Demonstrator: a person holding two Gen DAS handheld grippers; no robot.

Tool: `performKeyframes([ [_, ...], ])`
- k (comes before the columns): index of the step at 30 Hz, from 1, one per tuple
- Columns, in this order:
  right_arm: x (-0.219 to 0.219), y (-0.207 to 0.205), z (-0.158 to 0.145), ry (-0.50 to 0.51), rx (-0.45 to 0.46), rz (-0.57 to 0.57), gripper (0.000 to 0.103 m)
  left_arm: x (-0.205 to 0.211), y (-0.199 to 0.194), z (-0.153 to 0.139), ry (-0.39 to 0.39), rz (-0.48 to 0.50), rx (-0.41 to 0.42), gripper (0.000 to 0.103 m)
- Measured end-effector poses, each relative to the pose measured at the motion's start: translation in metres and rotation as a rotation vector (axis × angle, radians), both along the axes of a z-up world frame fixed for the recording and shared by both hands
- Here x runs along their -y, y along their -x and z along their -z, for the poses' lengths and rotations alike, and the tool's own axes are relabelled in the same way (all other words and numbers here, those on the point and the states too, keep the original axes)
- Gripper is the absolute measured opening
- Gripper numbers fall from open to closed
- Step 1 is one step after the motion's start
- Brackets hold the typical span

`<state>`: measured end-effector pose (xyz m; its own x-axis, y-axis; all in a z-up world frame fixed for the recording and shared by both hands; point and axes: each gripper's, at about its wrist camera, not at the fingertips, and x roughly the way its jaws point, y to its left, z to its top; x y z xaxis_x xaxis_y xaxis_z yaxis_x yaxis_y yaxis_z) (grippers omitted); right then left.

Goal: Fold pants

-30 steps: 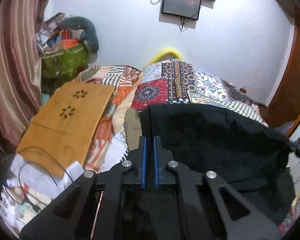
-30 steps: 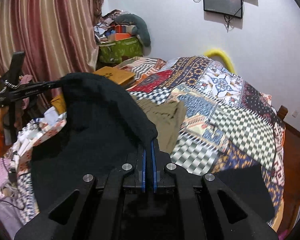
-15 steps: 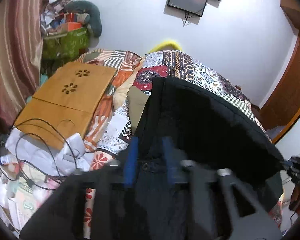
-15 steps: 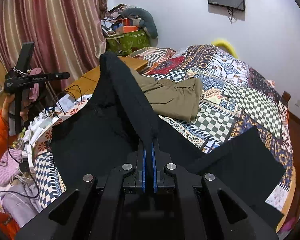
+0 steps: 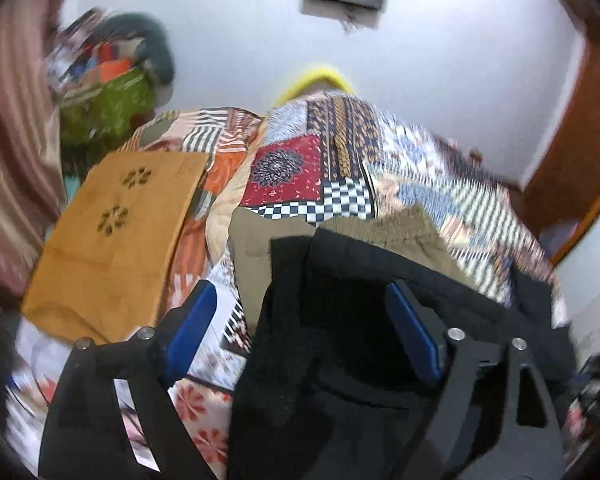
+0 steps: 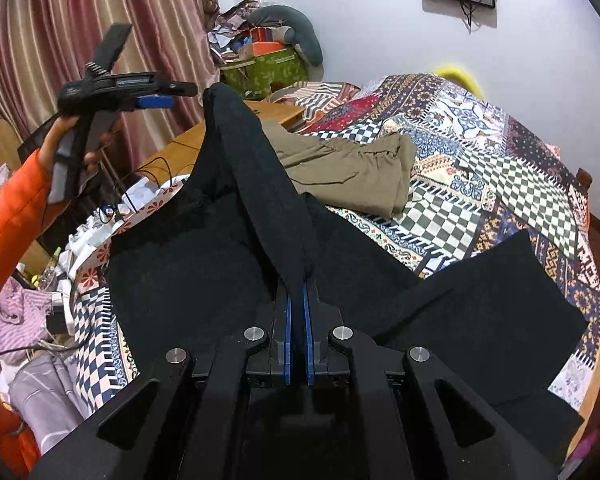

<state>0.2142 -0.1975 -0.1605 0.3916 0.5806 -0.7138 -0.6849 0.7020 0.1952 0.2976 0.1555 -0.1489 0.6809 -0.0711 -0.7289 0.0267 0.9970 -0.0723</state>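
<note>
Pants [image 6: 228, 264], black, fill the middle of the right wrist view, spread over the patterned quilt [image 6: 500, 168], with one leg reaching toward the lower right and a ridge of cloth rising from bottom centre up toward the upper left. The right gripper [image 6: 297, 304] at bottom centre has its jaws pressed together, pinching that ridge of the pants. The left gripper [image 5: 304, 332] has just been opening; its blue pads [image 5: 190, 330] are spread wide at the bottom of the left wrist view, with black cloth lying between them but not clamped. In the right wrist view it appears at upper left, held up by a hand [image 6: 74, 144] in an orange sleeve [image 6: 8, 216], beside the top of the ridge and apparently clear of it. A second, olive garment [image 6: 352, 168] lies crumpled above the pants.

The step looks like an early one: one corner let go, the cloth not yet flat. Next the free gripper likely needs a fresh hold on an edge, while the other keeps tension so the fold lands straight.
</note>
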Motion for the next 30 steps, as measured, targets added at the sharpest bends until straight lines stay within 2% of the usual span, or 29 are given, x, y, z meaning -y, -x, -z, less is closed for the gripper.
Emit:
performKeyframes([
  [6,0.005,-0.005,0.004,-0.003,-0.023,0.006,0.004,0.024,-0.019,0.021,-0.153,0.163,-0.04,0.087],
  [10,0.005,-0.006,0.007,0.008,-0.032,0.002,0.004,0.031,-0.028,0.036,-0.169,0.206,-0.059,0.087],
  [13,0.005,-0.006,0.009,0.01,-0.041,-0.002,0.004,0.033,-0.032,0.04,-0.149,0.213,-0.034,0.085],
  [17,0.004,-0.006,0.009,0.011,-0.045,-0.006,0.004,0.037,-0.035,0.042,-0.076,0.252,-0.036,0.044],
  [18,0.004,-0.007,0.008,0.011,-0.044,-0.006,0.004,0.038,-0.035,0.043,-0.077,0.249,-0.036,0.034],
  [20,0.005,-0.008,0.008,0.013,-0.044,-0.005,0.004,0.038,-0.034,0.042,-0.084,0.235,-0.028,0.023],
  [23,0.006,-0.009,0.008,0.007,-0.049,0.004,0.004,0.032,-0.033,0.038,-0.037,0.206,-0.023,0.009],
  [25,0.007,-0.008,0.008,0.003,-0.053,0.01,0.004,0.027,-0.026,0.034,-0.009,0.189,-0.02,0.009],
  [30,0.008,-0.007,0.005,-0.003,-0.056,0.02,0.004,0.024,0.001,0.024,-0.038,0.177,0.004,0.008],
])
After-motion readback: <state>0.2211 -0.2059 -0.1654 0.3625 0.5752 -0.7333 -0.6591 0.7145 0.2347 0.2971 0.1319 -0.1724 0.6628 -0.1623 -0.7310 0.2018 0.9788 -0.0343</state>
